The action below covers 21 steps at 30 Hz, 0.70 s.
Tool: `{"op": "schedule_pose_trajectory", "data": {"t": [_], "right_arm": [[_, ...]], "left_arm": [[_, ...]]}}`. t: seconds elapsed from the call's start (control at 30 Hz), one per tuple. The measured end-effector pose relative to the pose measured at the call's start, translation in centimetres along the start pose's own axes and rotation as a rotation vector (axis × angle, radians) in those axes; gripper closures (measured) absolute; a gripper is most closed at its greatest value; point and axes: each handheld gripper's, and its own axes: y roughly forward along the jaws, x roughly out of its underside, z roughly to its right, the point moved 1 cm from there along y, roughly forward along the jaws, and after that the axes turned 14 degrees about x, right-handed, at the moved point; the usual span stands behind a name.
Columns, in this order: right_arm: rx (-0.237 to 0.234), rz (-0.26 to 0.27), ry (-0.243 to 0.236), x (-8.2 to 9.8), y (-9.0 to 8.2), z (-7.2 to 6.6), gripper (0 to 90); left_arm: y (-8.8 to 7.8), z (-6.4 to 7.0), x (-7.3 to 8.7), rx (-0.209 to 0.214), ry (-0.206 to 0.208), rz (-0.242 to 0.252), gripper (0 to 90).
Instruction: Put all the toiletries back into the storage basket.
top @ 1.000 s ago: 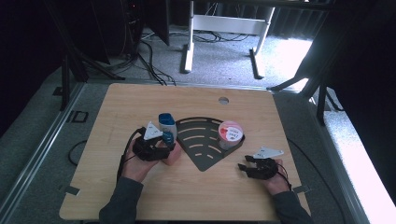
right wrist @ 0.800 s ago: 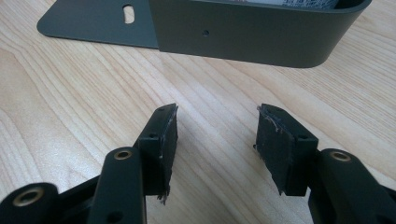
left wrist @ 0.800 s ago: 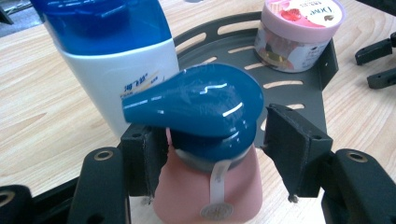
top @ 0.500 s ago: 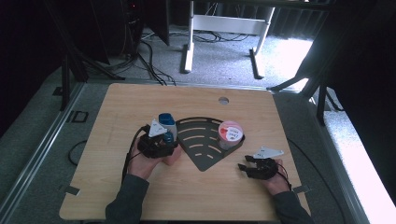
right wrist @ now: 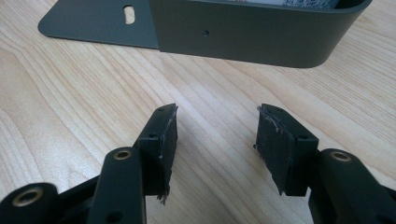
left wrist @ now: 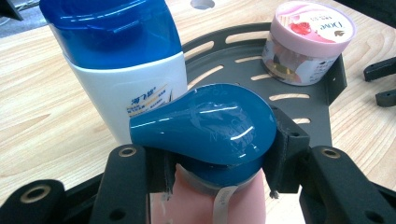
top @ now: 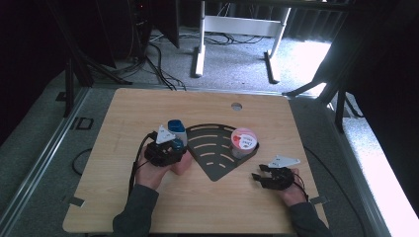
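The pink bottle [left wrist: 210, 200] with its dark blue cap [left wrist: 205, 128] stands on the wooden table [top: 123, 113], just at the left edge of the dark fan-shaped tray [top: 212, 148]. The left gripper [top: 170, 148] has it between its jaws: they have just been closing, and in the left gripper view the two pads sit against the sides of the cap, so it seems the cap is grasped, though the contact on the left pad is partly hidden by the cap itself. Right behind this bottle, touching or almost touching it, stands a white bottle [left wrist: 126, 70] with a bright blue cap. Farther to the right, a round jar with a pink lid [top: 243, 140] sits inside the tray, against its curved wall. The right gripper [top: 261, 175] is low over the table near the right corner of the tray, well apart from the left gripper; its jaws stand apart with nothing between them, only bare wood.
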Motion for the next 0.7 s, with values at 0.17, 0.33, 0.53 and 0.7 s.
{"op": "schedule_pose_trajectory", "data": {"t": [0.17,0.33,0.53,0.7], "right_arm": [[-0.002,0.001,0.003,0.0,0.0,0.0,47.7],[-0.002,0.002,0.007,0.0,0.0,0.0,47.6],[-0.003,0.003,0.008,0.0,0.0,0.0,47.6],[-0.003,0.004,0.009,0.0,0.0,0.0,47.6]], "left_arm": [[-0.1,0.2,0.1,-0.001,0.004,0.000,52.6],[-0.1,0.6,0.0,-0.003,0.018,-0.010,52.6],[0.0,1.2,-0.2,0.002,0.029,-0.017,52.8],[-0.1,1.7,-0.6,0.020,0.034,-0.021,52.8]]}}
